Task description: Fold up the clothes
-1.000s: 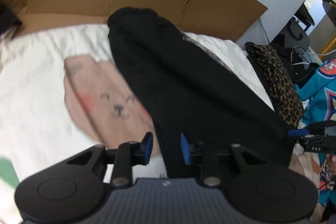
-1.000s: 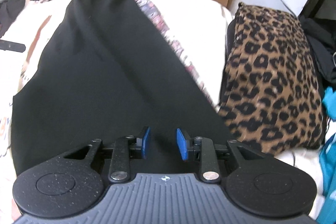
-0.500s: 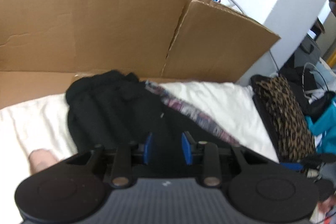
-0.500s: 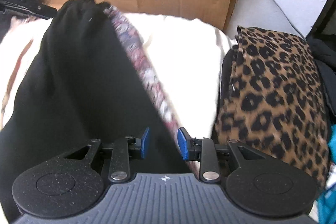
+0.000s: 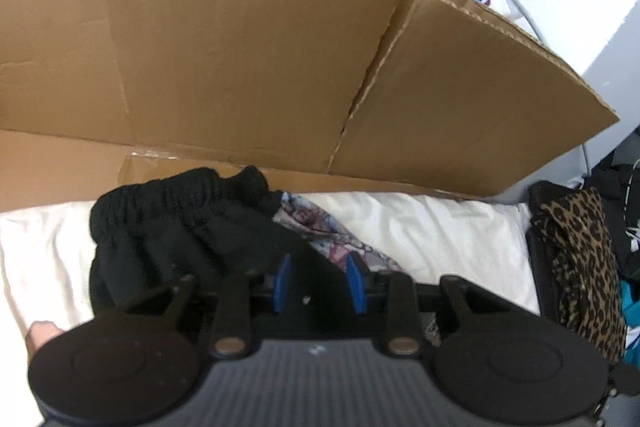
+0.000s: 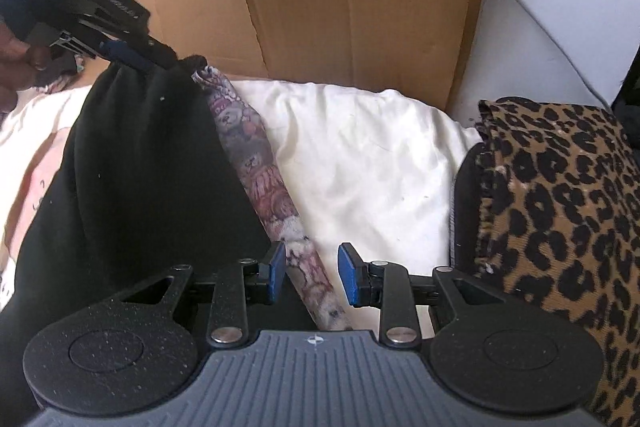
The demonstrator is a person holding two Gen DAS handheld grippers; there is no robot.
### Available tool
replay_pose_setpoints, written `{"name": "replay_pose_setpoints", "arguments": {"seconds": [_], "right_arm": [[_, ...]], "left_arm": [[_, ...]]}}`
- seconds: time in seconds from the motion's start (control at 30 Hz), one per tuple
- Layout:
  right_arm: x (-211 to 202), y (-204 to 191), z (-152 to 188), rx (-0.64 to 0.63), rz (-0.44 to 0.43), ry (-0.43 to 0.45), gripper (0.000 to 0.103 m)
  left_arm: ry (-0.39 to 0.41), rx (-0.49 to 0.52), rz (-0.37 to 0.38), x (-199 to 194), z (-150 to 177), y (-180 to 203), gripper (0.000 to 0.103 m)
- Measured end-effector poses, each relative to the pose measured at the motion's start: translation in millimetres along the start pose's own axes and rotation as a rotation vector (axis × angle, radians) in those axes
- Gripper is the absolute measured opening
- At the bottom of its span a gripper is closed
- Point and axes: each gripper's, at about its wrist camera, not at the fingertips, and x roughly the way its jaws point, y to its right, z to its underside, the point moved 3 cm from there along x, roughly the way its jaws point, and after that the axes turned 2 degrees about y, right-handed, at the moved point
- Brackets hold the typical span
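Black pants [image 5: 172, 227] with an elastic waistband and a patterned inner lining [image 5: 328, 239] lie on a white bedspread [image 5: 432, 231]. In the left wrist view my left gripper [image 5: 318, 285] stands open low over the black cloth just below the bunched waistband. In the right wrist view the same pants [image 6: 132, 179] stretch away from me, lining edge [image 6: 264, 187] showing, and my left gripper [image 6: 132, 57] sits at the waistband. My right gripper [image 6: 312, 275] is open, its jaws on either side of the lining edge near the pants' near end.
A cardboard wall [image 5: 248, 67] stands behind the bed, also seen in the right wrist view [image 6: 344, 3]. A leopard-print garment [image 6: 560, 211] lies at the right on a dark case. A peach bear print [image 6: 36, 187] marks the bedspread at left.
My left gripper has travelled up the pants to the waistband, which is now bunched up. My right gripper has shifted right, from the black cloth onto the lining edge.
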Motion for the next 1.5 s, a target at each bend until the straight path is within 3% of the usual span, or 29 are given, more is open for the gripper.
{"name": "replay_pose_setpoints", "arguments": {"seconds": [0.33, 0.7, 1.07, 1.37, 1.43, 1.5], "right_arm": [[8.5, -11.6, -6.1, -0.01, -0.049, 0.032, 0.035], [20.2, -25.0, -5.3, 0.007, -0.114, 0.004, 0.035], [28.5, -11.9, 4.7, 0.036, -0.133, -0.024, 0.035], [31.1, -1.4, 13.7, 0.065, -0.179, -0.029, 0.034], [29.1, 0.4, 15.6, 0.068, -0.186, -0.028, 0.028], [26.8, 3.1, 16.6, 0.07, -0.191, -0.027, 0.024]], "left_arm": [[-0.08, -0.093, -0.033, 14.9, -17.7, 7.5, 0.027], [-0.238, -0.127, -0.16, 48.5, -17.7, 12.0, 0.027], [-0.264, -0.252, -0.167, 67.5, -14.1, 5.7, 0.03], [-0.274, -0.298, -0.223, 86.6, -8.4, -2.5, 0.028], [-0.271, -0.294, -0.229, 87.3, -7.5, -3.7, 0.023], [-0.274, -0.302, -0.24, 85.0, -7.0, -6.3, 0.009]]}}
